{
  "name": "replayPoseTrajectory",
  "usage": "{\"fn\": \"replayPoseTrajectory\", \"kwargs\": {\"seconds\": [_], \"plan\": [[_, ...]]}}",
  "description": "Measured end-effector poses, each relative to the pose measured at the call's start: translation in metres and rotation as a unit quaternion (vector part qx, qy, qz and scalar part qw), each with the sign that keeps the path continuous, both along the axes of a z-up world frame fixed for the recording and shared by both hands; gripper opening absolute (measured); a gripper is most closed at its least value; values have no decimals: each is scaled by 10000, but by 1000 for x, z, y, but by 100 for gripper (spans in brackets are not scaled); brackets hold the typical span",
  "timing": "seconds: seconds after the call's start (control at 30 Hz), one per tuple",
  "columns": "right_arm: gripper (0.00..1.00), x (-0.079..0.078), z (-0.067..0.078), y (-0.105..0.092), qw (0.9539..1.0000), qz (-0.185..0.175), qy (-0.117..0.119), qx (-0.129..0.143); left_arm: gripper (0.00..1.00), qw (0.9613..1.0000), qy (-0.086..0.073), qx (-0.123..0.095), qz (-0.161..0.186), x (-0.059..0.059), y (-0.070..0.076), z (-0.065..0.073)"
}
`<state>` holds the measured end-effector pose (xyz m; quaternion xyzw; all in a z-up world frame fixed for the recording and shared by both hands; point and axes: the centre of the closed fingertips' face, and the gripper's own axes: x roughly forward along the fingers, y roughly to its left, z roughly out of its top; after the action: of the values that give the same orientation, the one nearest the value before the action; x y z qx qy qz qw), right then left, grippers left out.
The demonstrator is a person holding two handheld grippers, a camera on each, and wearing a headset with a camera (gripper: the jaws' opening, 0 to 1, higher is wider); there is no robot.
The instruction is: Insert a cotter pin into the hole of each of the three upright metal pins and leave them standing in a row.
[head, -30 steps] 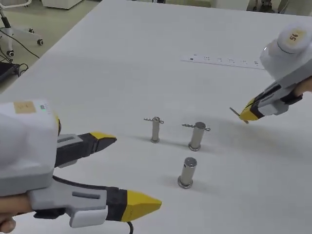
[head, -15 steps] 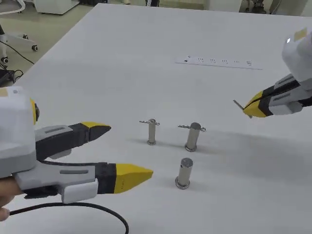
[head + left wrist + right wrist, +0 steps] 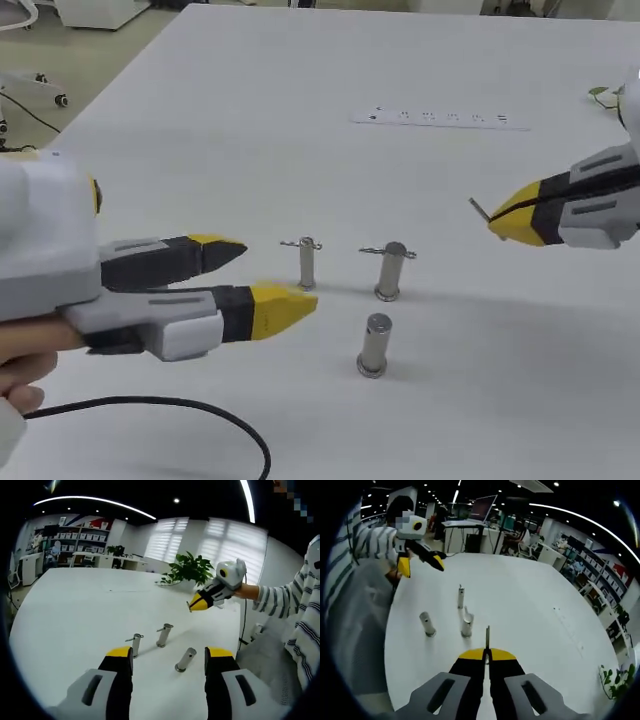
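- left gripper (image 3: 280,274): low at the left of the head view, jaws spread wide, nothing between the yellow tips, just short of the pins.
- hand (image 3: 25,375) behind it at the picture's left edge, with a black cable (image 3: 200,408) looping across the white table (image 3: 200,120) below.
- right gripper (image 3: 497,222): at the right of the head view, up above the table, well apart from the pins, jaws pressed together on the held cotter pin (image 3: 481,211).
- held cotter pin: thin and grey, poking out past the yellow tips. In the right gripper view, straight ahead from the closed jaws, toward the three pins.
- left-hand metal pin (image 3: 307,268): upright on the table, with the first fitted cotter pin (image 3: 298,243) crosswise through its top.
- right-hand metal pin (image 3: 389,275): upright, near the left-hand one but apart from it, with the second fitted cotter pin (image 3: 383,252) crosswise through its top.
- bare metal pin (image 3: 375,345): upright, nearer the person, in front of the right-hand metal pin and apart from it. A triangle of three, not a row.
- in the left gripper view: all three pins ahead of the spread jaws, the right gripper beyond them, and a striped sleeve (image 3: 280,597) behind it.
- white power strip (image 3: 440,118) flat on the table farther back; potted plant (image 3: 190,570) past the table's far edge.
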<state>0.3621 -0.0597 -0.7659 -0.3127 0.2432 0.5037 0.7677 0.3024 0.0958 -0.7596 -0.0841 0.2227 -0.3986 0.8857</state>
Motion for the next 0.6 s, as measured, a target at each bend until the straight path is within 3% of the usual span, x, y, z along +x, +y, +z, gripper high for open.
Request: {"fn": "replayPoseTrajectory", "kwargs": {"seconds": [0.03,0.07,0.27,0.33,0.47,0.6], "plan": [[2,-1,-1,-2,9996,107,-185,-178,55,10000,25,-7,-23,1,-3,0],[2,-2,-2,-2,9996,67,-189,-187,54,10000,56,-20,-49,2,-5,1],[2,-11,-3,3,9996,65,-263,-103,46,9989,305,-243,-255,6,-28,5],[2,-15,-2,6,9995,73,-289,-53,42,9986,301,-289,-326,8,-35,7],[2,-15,-2,6,9992,103,-382,-18,39,9968,450,-429,-496,9,-52,9],[2,-18,-2,9,9987,81,-501,-33,27,9953,529,-488,-651,9,-66,11]]}}
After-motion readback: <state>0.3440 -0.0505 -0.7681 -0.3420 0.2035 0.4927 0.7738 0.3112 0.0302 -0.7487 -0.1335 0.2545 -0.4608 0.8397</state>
